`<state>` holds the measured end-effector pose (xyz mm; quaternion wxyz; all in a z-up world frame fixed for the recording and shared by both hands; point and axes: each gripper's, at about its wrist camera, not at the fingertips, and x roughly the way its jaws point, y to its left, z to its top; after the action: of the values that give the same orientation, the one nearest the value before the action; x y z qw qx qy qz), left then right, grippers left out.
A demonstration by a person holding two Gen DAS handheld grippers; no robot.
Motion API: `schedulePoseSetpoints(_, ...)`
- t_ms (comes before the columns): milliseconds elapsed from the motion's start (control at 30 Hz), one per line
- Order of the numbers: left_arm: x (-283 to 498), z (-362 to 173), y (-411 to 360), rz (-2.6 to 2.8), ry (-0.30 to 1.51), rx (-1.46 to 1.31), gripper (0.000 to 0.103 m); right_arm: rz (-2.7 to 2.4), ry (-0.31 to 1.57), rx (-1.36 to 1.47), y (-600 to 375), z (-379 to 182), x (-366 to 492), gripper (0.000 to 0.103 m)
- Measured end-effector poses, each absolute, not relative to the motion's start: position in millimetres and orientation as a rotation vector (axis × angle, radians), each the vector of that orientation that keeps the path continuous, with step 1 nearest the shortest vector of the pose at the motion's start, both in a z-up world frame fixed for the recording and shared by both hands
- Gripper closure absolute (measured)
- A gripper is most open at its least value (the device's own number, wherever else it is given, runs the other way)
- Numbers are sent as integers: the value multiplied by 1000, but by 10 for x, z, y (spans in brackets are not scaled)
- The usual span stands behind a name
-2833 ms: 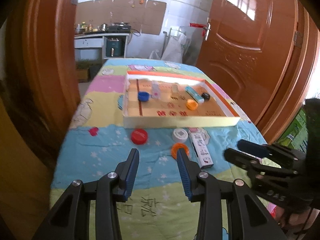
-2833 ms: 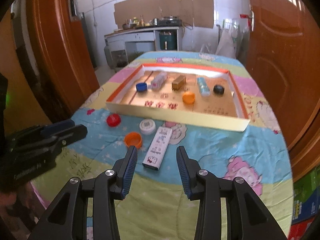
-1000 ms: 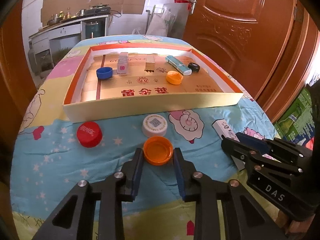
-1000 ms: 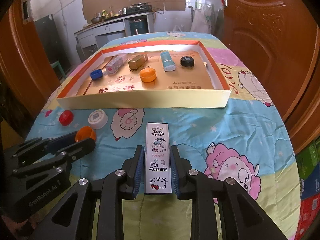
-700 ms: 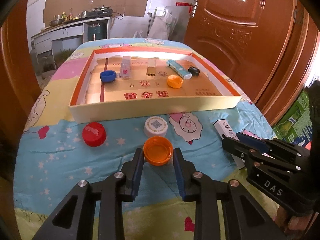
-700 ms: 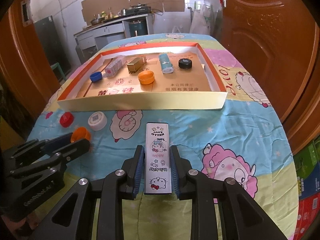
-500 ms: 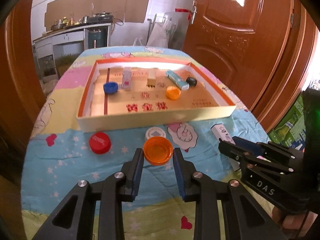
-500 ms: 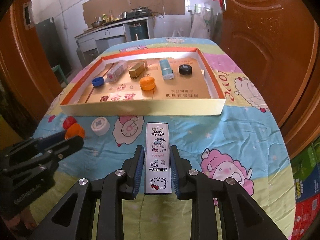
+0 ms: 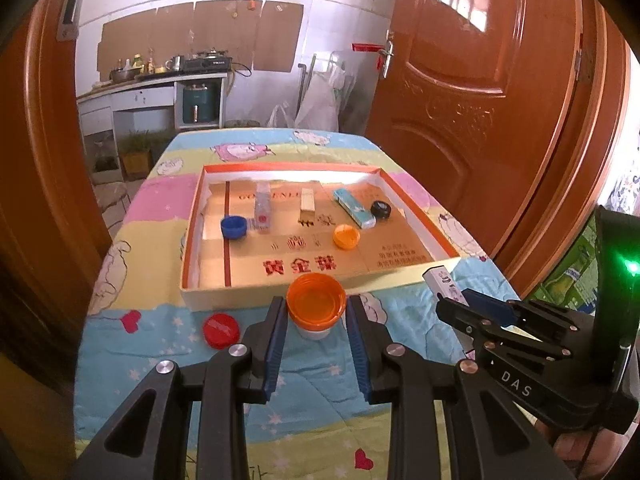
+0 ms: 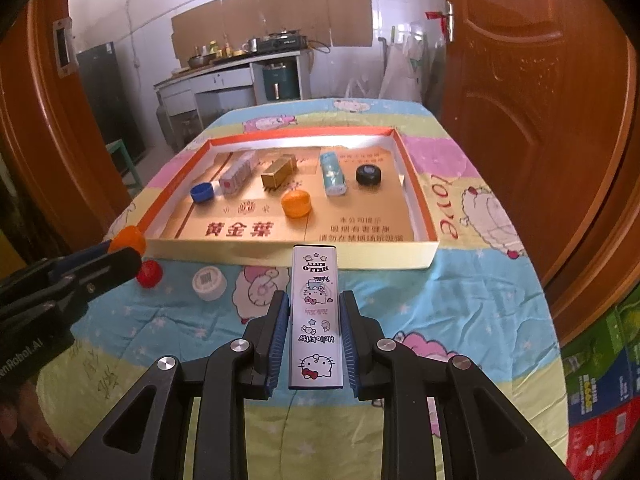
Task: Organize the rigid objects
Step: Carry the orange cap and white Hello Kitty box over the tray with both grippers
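Carrying two pieces toward the tray (image 10: 416, 258): left gripper (image 9: 316, 326) clamped on the orange cap (image 9: 316, 300), right gripper (image 10: 314, 328) clamped on the Hello Kitty box (image 10: 315, 312), both raised just before its near wall. Holding six items inside already; leaving red cap (image 10: 149, 274) and white cap (image 10: 208, 280) outside, near that wall.

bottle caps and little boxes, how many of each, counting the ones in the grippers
Caps: 6 – blue, orange, black, red, white, orange held cap.
Boxes: 4 – pink, gold, teal, Hello Kitty box.
Total: 10
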<state>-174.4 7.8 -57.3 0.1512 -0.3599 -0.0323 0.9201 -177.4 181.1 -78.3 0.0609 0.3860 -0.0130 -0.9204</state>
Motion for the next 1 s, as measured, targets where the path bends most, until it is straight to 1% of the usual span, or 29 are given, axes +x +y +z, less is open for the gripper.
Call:
schedulePoseSetpoints(500, -1897, -426, 30, 2664, -120, -1005, 72, -2807, -8, 1114, 1827, -591, -1888, 77)
schedulePoseSetpoints(1000, -2212, -467, 53, 2649, -140, -1036, 72, -2835, -53, 1113, 2004, -519, -2172, 77)
